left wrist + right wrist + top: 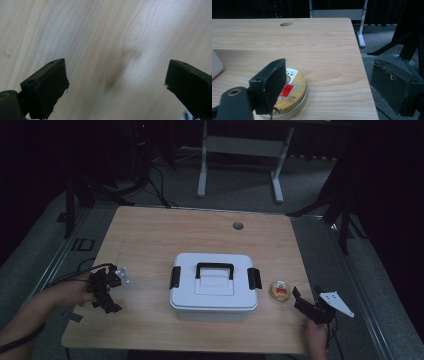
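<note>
A white lidded storage box [214, 287] with a black handle and black side latches stands mid-table. To its right lies a small round gold tin [280, 291] with a red and white label, also close in the right gripper view [290, 98]. My right gripper [306, 304] is open just right of the tin; its left jaw overlaps the tin's near side and nothing is between the jaws [327, 86]. My left gripper [105, 292] is open near the table's left edge, pointing down at bare wood [116, 82].
The wooden table [150, 240] has a cable hole [238, 225] at the back. Its right edge lies close to my right gripper [362, 75]. A white desk frame [240, 155] and dark stands are on the floor beyond.
</note>
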A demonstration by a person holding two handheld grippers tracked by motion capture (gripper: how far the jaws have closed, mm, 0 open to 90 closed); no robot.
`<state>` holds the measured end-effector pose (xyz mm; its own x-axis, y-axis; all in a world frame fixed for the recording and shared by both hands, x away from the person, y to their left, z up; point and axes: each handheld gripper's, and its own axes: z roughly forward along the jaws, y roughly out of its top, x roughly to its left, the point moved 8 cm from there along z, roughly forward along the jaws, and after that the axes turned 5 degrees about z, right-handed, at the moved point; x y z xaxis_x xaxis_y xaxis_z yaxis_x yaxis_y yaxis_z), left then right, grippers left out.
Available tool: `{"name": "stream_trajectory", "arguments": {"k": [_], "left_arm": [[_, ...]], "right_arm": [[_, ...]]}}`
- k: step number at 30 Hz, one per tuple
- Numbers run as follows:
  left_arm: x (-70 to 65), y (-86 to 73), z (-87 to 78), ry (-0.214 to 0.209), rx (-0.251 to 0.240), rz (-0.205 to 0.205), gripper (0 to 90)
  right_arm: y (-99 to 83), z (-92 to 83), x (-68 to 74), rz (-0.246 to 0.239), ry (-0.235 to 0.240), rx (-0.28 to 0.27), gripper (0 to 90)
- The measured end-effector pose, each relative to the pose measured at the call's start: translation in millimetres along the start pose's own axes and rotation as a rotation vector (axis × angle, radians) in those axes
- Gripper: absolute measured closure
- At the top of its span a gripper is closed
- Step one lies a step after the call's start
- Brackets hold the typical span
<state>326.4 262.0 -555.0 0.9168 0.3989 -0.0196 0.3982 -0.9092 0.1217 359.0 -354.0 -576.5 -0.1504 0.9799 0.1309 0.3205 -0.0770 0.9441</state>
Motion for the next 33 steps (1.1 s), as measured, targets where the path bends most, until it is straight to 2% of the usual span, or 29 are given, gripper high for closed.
{"name": "stream_trajectory", "arguments": {"k": [1,2,3,10,12,15,19,21,23,28,33], "left_arm": [[-2.8,1.1,-4.1,-0.026,0.016,0.005,2.5],[-2.8,1.1,-4.1,-0.026,0.016,0.005,2.5],[-6.1,0.9,-6.6,-0.061,0.038,0.018,2.5],[-9.5,3.6,-9.7,-0.072,0.087,0.031,2.6],[-9.7,4.7,-10.7,-0.064,0.109,0.054,2.6],[-10.7,10.1,-14.6,-0.07,0.102,0.057,3.4],[-13.6,21.6,-24.2,-0.09,0.067,0.063,3.4],[-13.7,26.2,-29.2,-0.076,0.071,0.092,3.4],[-14.4,33.1,-35.0,-0.071,0.07,0.105,3.4],[-16.3,49.2,-48.9,-0.073,0.062,0.132,3.4],[-19.9,69.7,-60.7,-0.075,0.044,0.176,3.4]], "right_arm": [[0.0,0.1,0.2,0.0,0.002,0.001,13.1],[0.0,0.1,0.2,0.0,0.002,0.001,13.1],[-0.1,0.0,0.2,0.001,0.002,0.001,13.1],[-0.1,0.0,0.6,0.001,0.007,0.001,13.1],[-0.2,0.0,0.6,0.001,0.007,0.003,13.1],[-0.2,0.0,0.8,-0.001,0.009,0.003,13.1],[-0.3,0.0,0.8,-0.001,0.009,0.003,13.1],[-0.3,0.2,0.9,-0.001,0.009,0.004,13.1],[-0.3,0.2,0.9,-0.002,0.009,0.004,13.1],[-0.4,0.1,0.9,0.0,0.01,0.005,13.1],[-0.4,0.2,1.0,-0.001,0.011,0.006,13.1]]}}
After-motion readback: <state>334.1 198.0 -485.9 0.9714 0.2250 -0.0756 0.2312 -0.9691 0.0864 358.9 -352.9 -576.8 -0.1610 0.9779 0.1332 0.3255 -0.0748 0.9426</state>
